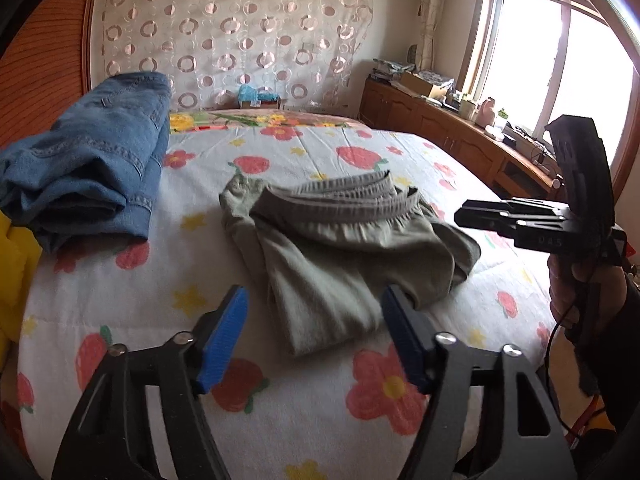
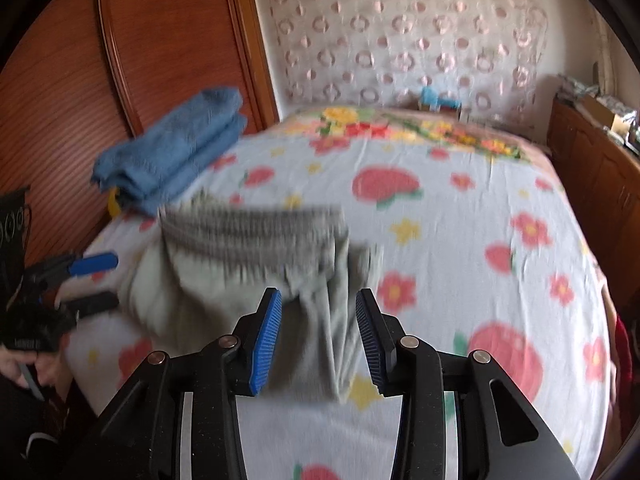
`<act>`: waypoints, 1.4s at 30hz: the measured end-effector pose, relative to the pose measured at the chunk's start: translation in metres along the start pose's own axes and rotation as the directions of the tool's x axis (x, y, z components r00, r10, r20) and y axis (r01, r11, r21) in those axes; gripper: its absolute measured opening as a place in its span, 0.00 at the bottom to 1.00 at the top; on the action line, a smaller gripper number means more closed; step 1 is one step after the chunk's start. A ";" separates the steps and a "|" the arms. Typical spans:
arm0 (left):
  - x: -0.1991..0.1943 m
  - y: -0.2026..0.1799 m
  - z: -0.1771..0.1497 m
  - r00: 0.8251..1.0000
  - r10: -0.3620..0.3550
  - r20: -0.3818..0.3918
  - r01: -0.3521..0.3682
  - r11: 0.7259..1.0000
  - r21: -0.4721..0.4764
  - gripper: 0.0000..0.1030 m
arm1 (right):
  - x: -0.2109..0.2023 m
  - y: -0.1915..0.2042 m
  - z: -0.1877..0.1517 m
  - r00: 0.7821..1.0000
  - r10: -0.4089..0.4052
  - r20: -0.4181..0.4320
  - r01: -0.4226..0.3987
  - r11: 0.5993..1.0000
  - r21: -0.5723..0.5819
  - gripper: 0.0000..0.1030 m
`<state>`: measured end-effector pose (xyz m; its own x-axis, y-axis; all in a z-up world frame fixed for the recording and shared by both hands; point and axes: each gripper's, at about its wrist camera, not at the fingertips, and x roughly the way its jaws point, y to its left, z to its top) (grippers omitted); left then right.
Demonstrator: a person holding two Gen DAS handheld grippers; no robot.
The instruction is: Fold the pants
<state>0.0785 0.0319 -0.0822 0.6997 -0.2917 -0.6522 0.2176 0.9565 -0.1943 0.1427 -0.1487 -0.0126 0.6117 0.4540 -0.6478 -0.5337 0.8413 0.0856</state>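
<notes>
Grey-green pants (image 1: pixel 340 252) lie folded in a loose heap on the flowered bedspread (image 1: pixel 304 420), elastic waistband at the far side. My left gripper (image 1: pixel 314 320) is open and empty, just short of the pants' near edge. My right gripper (image 2: pixel 318 326) is open and empty over the near part of the pants (image 2: pixel 248 272); that view is blurred by motion. The right gripper also shows at the right of the left wrist view (image 1: pixel 492 220), beside the pants. The left gripper shows at the left of the right wrist view (image 2: pixel 94 280).
Folded blue jeans (image 1: pixel 92 164) lie at the bed's far left, also seen in the right wrist view (image 2: pixel 176 144). Something yellow (image 1: pixel 12 280) is at the left edge. A wooden cabinet (image 1: pixel 452 136) with clutter runs under the window at right. A patterned curtain (image 1: pixel 240 32) hangs behind the bed.
</notes>
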 end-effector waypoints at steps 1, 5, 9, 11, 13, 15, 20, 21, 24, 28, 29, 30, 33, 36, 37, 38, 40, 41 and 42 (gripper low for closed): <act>0.002 0.000 -0.002 1.000 -0.008 -0.010 0.008 1.000 -0.001 0.57 | 0.000 -0.001 -0.005 1.000 0.002 -0.014 -0.002 1.000 0.002 0.39; 0.009 -0.002 -0.011 0.999 -0.025 -0.044 0.025 1.000 0.000 0.46 | 0.000 -0.006 -0.020 0.999 0.013 -0.036 -0.012 0.999 0.032 0.39; 0.014 -0.003 -0.012 0.998 -0.010 -0.064 0.010 1.000 0.004 0.45 | -0.001 -0.013 -0.025 0.998 0.034 -0.045 -0.031 0.998 0.062 0.39; 0.016 -0.002 -0.012 0.998 -0.004 -0.070 0.005 1.000 0.007 0.44 | -0.001 -0.014 -0.029 0.998 0.036 -0.054 -0.032 0.998 0.062 0.39; 0.017 -0.003 -0.012 0.997 -0.001 -0.074 0.002 1.000 0.013 0.40 | -0.001 -0.014 -0.029 0.997 0.038 -0.061 -0.034 0.998 0.058 0.38; 0.018 -0.003 -0.012 0.997 0.005 -0.073 -0.003 1.000 0.020 0.35 | 0.001 -0.013 -0.026 0.997 0.041 -0.063 -0.038 0.998 0.057 0.35; 0.018 -0.003 -0.010 0.998 0.013 -0.065 -0.010 0.999 0.038 0.17 | 0.002 -0.015 -0.025 0.996 0.057 -0.066 -0.054 0.997 0.056 0.16; 0.016 -0.003 -0.010 0.998 0.020 -0.057 -0.018 0.999 0.042 0.14 | 0.002 -0.015 -0.024 0.997 0.051 -0.060 -0.048 0.998 0.051 0.07; 0.008 0.000 -0.009 0.999 0.032 -0.033 -0.031 0.999 0.029 0.13 | -0.007 -0.016 -0.025 0.999 0.017 -0.028 -0.015 0.999 0.047 0.03; -0.002 -0.001 -0.012 0.999 0.010 -0.039 -0.009 1.000 0.029 0.13 | -0.025 -0.011 -0.033 0.999 0.037 -0.012 -0.037 0.998 0.043 0.03; -0.004 -0.003 -0.012 0.999 0.010 -0.041 -0.008 0.999 0.034 0.13 | -0.029 -0.009 -0.036 0.999 0.044 -0.014 -0.043 0.998 0.041 0.03; -0.007 -0.005 -0.013 0.999 0.004 -0.040 -0.002 0.999 0.038 0.13 | -0.033 -0.007 -0.038 0.999 0.042 -0.009 -0.042 0.998 0.039 0.03; -0.017 -0.008 -0.015 0.999 -0.003 -0.037 0.004 0.999 0.046 0.13 | -0.045 -0.005 -0.044 0.998 0.062 0.001 -0.062 0.997 0.048 0.03; -0.017 -0.006 -0.017 0.999 0.007 -0.051 -0.004 0.999 0.045 0.14 | -0.046 -0.003 -0.047 0.997 0.067 -0.025 -0.066 0.997 0.028 0.03; -0.016 -0.005 -0.017 0.999 0.012 -0.052 -0.010 0.999 0.045 0.16 | -0.046 -0.003 -0.046 0.998 0.061 -0.026 -0.061 0.998 0.024 0.03; -0.015 -0.005 -0.017 0.999 0.019 -0.051 -0.016 0.999 0.047 0.18 | -0.046 -0.002 -0.046 0.997 0.066 -0.026 -0.066 0.998 0.022 0.03; -0.014 -0.004 -0.015 0.998 0.034 -0.046 -0.032 0.998 0.046 0.35 | -0.046 -0.003 -0.040 0.998 0.060 -0.013 -0.060 0.998 0.026 0.17; -0.015 -0.004 -0.013 0.999 0.039 -0.037 -0.037 0.998 0.042 0.41 | -0.048 -0.003 -0.038 0.999 0.053 -0.002 -0.053 0.998 0.029 0.22; -0.015 -0.003 -0.012 0.999 0.035 -0.029 -0.034 0.999 0.037 0.51 | -0.049 -0.004 -0.036 0.998 0.056 0.010 -0.056 0.998 0.035 0.30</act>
<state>0.0595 0.0335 -0.0806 0.6870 -0.2579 -0.6794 0.2186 0.9649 -0.1452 0.0937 -0.1854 -0.0087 0.5871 0.5030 -0.6343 -0.5465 0.8243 0.1480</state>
